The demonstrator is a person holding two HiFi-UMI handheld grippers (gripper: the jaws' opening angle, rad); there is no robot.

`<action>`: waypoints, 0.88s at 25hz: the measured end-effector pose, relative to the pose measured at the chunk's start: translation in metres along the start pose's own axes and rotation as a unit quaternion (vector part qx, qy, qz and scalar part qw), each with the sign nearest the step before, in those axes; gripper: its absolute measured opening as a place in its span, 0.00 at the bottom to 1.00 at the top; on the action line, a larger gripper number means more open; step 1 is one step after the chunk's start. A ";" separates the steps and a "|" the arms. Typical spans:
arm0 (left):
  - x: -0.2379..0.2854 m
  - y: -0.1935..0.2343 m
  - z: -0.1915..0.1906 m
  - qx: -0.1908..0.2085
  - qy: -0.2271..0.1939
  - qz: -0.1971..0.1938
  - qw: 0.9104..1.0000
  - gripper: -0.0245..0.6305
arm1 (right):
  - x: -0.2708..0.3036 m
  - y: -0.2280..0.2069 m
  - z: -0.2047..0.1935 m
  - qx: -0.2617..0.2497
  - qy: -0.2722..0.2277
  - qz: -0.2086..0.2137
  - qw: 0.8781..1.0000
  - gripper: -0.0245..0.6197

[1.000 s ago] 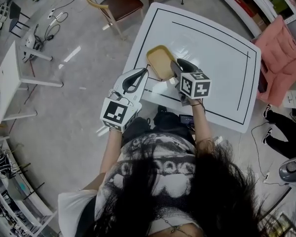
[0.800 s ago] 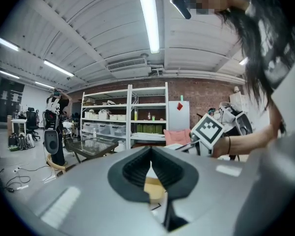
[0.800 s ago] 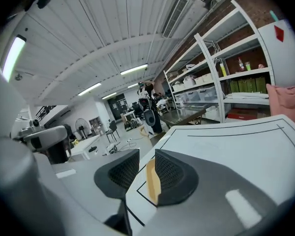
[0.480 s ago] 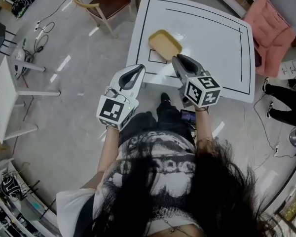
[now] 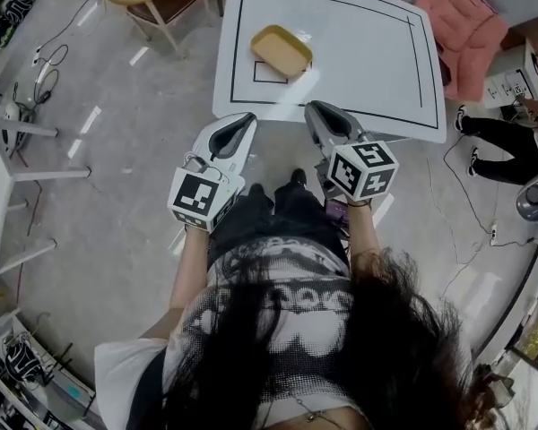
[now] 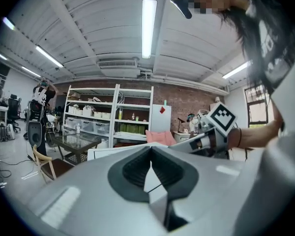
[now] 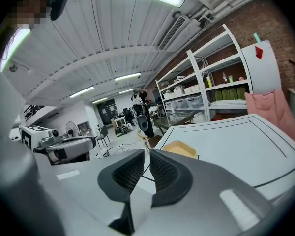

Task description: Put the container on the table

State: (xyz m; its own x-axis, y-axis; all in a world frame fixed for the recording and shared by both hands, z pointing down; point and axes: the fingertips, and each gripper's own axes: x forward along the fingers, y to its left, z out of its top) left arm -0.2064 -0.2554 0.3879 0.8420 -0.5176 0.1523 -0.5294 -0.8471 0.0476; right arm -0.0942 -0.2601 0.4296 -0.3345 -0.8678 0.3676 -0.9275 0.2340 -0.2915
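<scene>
The yellow container point(image 5: 282, 50) lies on the white table point(image 5: 368, 61), over a small black-outlined square near its front left edge. Nothing holds it. Both grippers hang in front of the table, off its edge and short of the container. My left gripper point(image 5: 243, 119) is shut and empty; its pads point(image 6: 137, 168) meet at the tip. My right gripper point(image 5: 317, 108) is closing, a narrow slit still showing between its pads point(image 7: 162, 168), with nothing in it. The right gripper view looks past my right gripper point(image 7: 148, 152) to the container point(image 7: 178, 148) on the table point(image 7: 236, 141).
A wooden chair point(image 5: 157, 3) stands on the floor left of the table, and a pink seat point(image 5: 462, 16) is to its right. Another person's legs point(image 5: 493, 141) lie at the right. A white desk point(image 5: 0, 177) and cables are at the far left. Shelving point(image 6: 108, 112) lines the far wall.
Both grippers have drawn back from the table toward my body. The container stays where it was on the table. The right jaws have narrowed.
</scene>
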 end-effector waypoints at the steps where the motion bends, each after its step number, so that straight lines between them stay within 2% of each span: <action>1: -0.001 -0.005 0.000 0.001 -0.002 -0.002 1.000 0.04 | -0.006 0.001 0.000 0.001 -0.003 -0.001 1.000 0.10; 11: 0.004 -0.068 0.011 0.015 -0.001 -0.013 1.000 0.04 | -0.075 -0.012 -0.001 0.005 -0.025 -0.005 1.000 0.08; 17: 0.012 -0.132 0.022 0.019 -0.007 -0.008 1.000 0.04 | -0.135 -0.028 -0.013 0.013 -0.034 0.007 0.999 0.07; 22: 0.003 -0.186 0.019 0.023 0.005 -0.001 1.000 0.04 | -0.183 -0.031 -0.028 0.016 -0.041 0.025 0.999 0.05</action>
State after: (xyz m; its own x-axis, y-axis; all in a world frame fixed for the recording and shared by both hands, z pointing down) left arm -0.1033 -0.1022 0.3605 0.8423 -0.5144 0.1613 -0.5215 -0.8533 0.0019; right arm -0.0094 -0.0961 0.3963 -0.3633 -0.8892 0.2782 -0.9039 0.2641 -0.3364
